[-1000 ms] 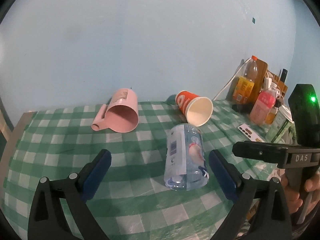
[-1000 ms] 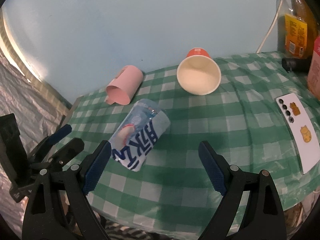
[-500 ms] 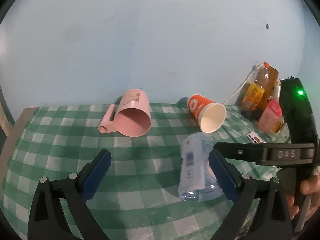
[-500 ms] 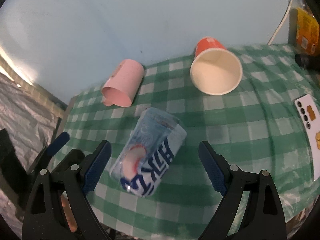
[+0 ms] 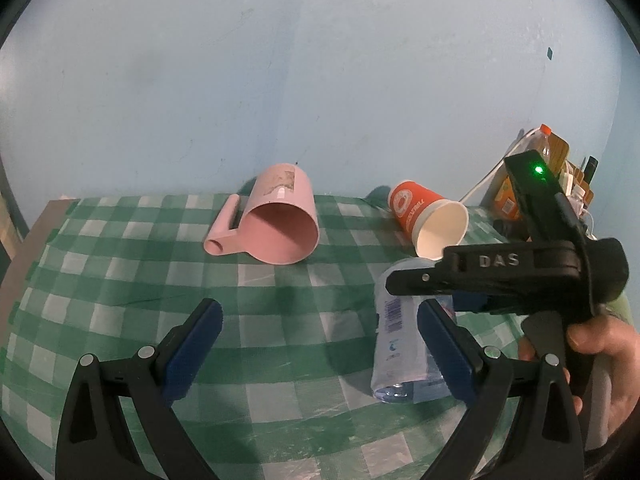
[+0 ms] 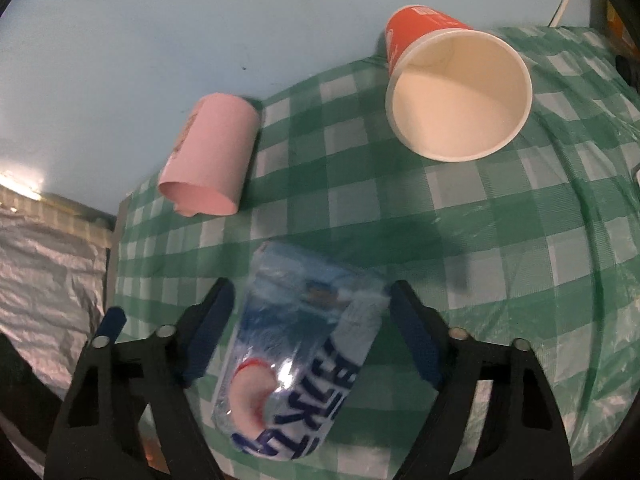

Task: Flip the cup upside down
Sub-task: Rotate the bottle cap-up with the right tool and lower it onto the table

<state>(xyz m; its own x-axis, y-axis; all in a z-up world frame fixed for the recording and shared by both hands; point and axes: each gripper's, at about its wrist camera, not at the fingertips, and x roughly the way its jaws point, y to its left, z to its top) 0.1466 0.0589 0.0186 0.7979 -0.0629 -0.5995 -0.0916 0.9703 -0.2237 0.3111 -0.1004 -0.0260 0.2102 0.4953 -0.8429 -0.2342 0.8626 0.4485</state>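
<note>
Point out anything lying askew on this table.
All three cups lie tipped on their sides: the pink mug, the orange paper cup, and the clear plastic cup between the open right gripper fingers.

It looked like a modest home. A green checked plastic tablecloth (image 5: 120,280) covered the table against a bare blue wall (image 5: 320,80), with drink bottles (image 5: 546,148) and a white cable (image 5: 490,178) crowding one corner.

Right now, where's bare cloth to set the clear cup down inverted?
Bare checked cloth lies in front of the pink mug, left of the clear cup. A second patch lies in front of the orange paper cup. Crowded: bottles at the far right edge. The right tongs straddle the clear cup, open.
</note>
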